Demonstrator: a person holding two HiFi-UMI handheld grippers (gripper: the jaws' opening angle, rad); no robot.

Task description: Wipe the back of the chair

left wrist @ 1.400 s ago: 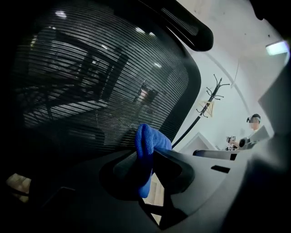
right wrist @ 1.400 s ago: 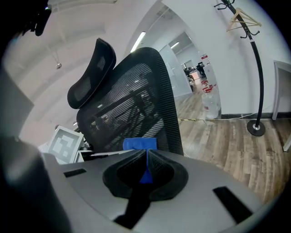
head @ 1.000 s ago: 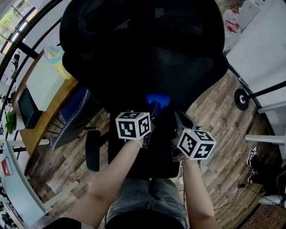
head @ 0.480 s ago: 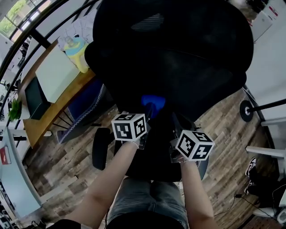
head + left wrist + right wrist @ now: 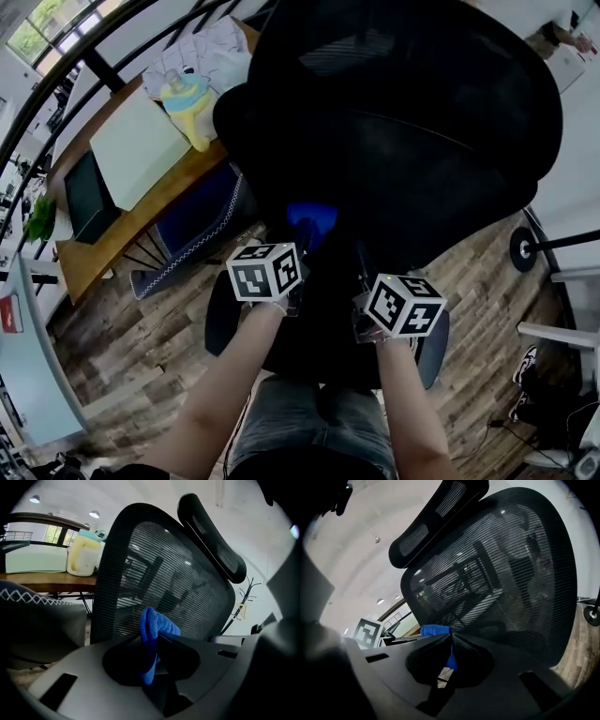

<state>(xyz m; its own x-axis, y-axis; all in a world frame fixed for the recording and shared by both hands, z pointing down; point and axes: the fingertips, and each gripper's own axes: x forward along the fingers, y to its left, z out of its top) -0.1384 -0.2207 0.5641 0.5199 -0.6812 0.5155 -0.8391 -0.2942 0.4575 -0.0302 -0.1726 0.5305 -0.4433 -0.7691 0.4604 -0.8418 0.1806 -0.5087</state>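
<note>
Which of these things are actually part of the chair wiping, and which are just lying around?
For the job: mesh chair back, blue cloth, left gripper clamping it, right gripper with jaws together.

Just lying about: wooden desk, yellow jug, white pad, round stand base.

Matt mesh chair back (image 5: 159, 573), nubby cloth (image 5: 152, 630)

Chair back (image 5: 403, 122) stands directly ahead of both grippers. Cloth (image 5: 154, 625) sits between the left gripper (image 5: 152, 641) jaws, at the lower mesh. Right gripper (image 5: 451, 641) is just right of it. Desk (image 5: 122, 225) is left of the chair (jug (image 5: 187, 98) on its far end).
</note>
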